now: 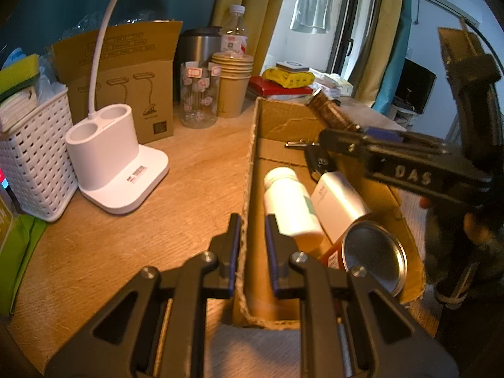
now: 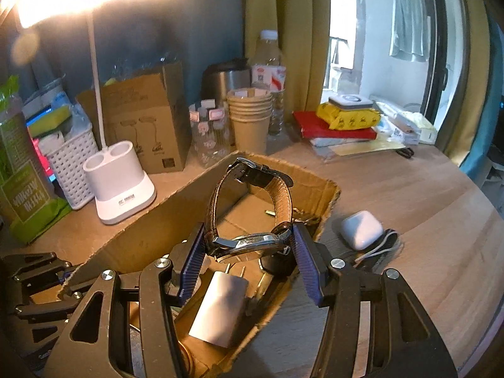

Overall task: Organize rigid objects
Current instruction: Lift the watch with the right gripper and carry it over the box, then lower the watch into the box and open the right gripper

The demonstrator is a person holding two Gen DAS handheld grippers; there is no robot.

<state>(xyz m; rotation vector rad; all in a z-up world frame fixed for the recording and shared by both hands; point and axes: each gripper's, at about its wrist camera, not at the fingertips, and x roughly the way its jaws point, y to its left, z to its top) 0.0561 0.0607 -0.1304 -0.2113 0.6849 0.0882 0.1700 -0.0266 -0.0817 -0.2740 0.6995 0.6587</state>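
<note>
An open cardboard box [image 1: 250, 163] lies on the wooden table. My left gripper [image 1: 252, 245] is shut on its left wall near the front corner. Inside lie two white bottles [image 1: 289, 201], a metal-lidded jar [image 1: 375, 255], keys [image 1: 297, 143] and a white charger plug [image 2: 220, 308]. My right gripper [image 2: 249, 245] is shut on the case of a wristwatch [image 2: 252, 241], and the brown leather strap [image 2: 282, 198] loops up over the box [image 2: 151, 220]. In the left wrist view the right gripper [image 1: 340, 140] hangs over the box's far right side. The left gripper [image 2: 67, 278] shows at the box's edge.
A white earbuds case [image 2: 362, 230] and a cable lie on the table right of the box. A white lamp base [image 1: 107, 154], a white basket [image 1: 34, 163], a cardboard carton [image 1: 132, 94], a glass jar [image 1: 198, 94], stacked paper cups [image 1: 233, 85] and a red book [image 2: 327, 129] stand behind.
</note>
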